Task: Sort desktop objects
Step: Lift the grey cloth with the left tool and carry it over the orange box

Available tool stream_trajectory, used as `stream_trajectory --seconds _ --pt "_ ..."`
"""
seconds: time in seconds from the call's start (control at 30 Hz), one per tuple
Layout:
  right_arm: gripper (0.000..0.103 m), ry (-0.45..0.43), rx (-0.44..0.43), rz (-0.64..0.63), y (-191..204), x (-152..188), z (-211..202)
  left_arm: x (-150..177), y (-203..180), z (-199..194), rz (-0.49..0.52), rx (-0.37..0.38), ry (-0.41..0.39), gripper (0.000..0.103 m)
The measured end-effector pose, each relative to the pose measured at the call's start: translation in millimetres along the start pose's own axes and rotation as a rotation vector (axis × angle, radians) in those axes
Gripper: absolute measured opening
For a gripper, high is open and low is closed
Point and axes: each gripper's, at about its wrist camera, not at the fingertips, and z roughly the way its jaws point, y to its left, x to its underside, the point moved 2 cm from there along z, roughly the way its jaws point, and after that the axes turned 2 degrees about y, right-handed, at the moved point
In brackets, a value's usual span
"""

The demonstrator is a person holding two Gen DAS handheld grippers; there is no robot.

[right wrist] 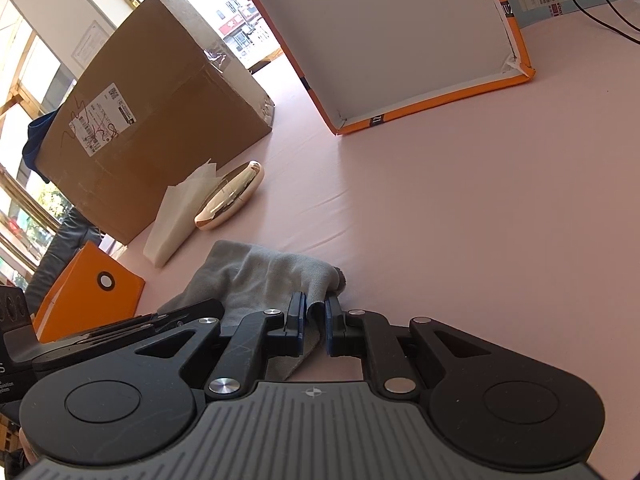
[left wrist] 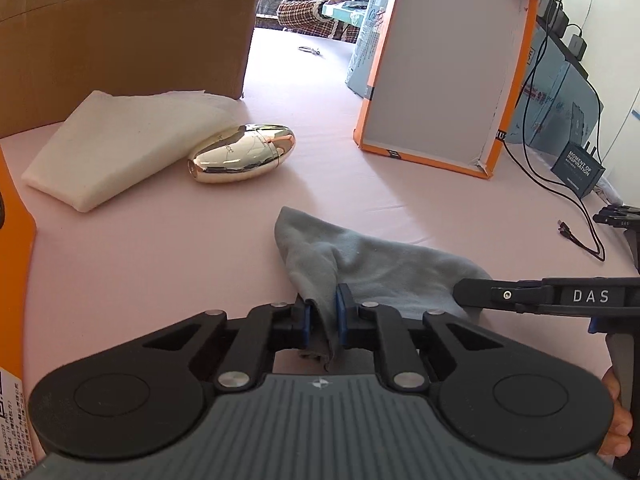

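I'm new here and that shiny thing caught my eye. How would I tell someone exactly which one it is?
Start at the big brown cardboard box on the pink table. In front of it lies a folded white cloth, and touching its edge is the gold egg-shaped case. It alone is mirror-shiny metal; its neighbours are soft cloths.

L wrist cam: sits low behind left gripper (left wrist: 323,312), looks fwd along fingers, close over pink table (left wrist: 160,248), horizon level. R wrist cam: behind right gripper (right wrist: 314,320), also close to table, view rolled. Both views share grey cloth (left wrist: 376,268), gold case (left wrist: 242,154), white pad (left wrist: 116,148), cardboard box (left wrist: 120,40), orange tray (left wrist: 444,64).
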Motion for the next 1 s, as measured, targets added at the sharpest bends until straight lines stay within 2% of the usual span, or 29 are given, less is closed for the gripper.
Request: stream_trajectory --seconds 0.13,0.3,0.47,0.63,0.8,1.0 --pt "0.009 -0.021 -0.01 -0.013 8.5 -1.6 -4.9 2.2 -8.2 -12.0 0.051 -0.051 -0.038 0.01" --pt "0.009 -0.053 -0.028 -0.065 40.5 -9.7 -17.0 -6.8 -7.6 -59.0 0.076 -0.089 -0.156 0.01" --pt "0.009 -0.109 -0.108 -0.154 95.3 -19.5 -30.4 -18.4 12.1 -125.6 0.059 -0.126 -0.287 0.01" --pt "0.009 -0.116 -0.203 -0.25 163.7 -25.6 -25.0 -22.1 43.7 -182.9 0.041 -0.242 -0.367 0.01" --pt "0.009 -0.11 -0.283 -0.371 238.9 -19.3 -1.6 -10.9 92.9 -218.4 0.005 -0.387 -0.383 0.01" --pt "0.009 -0.02 -0.335 -0.479 312.5 2.4 46.3 5.6 156.2 -235.9 -0.118 -0.513 -0.319 0.01"
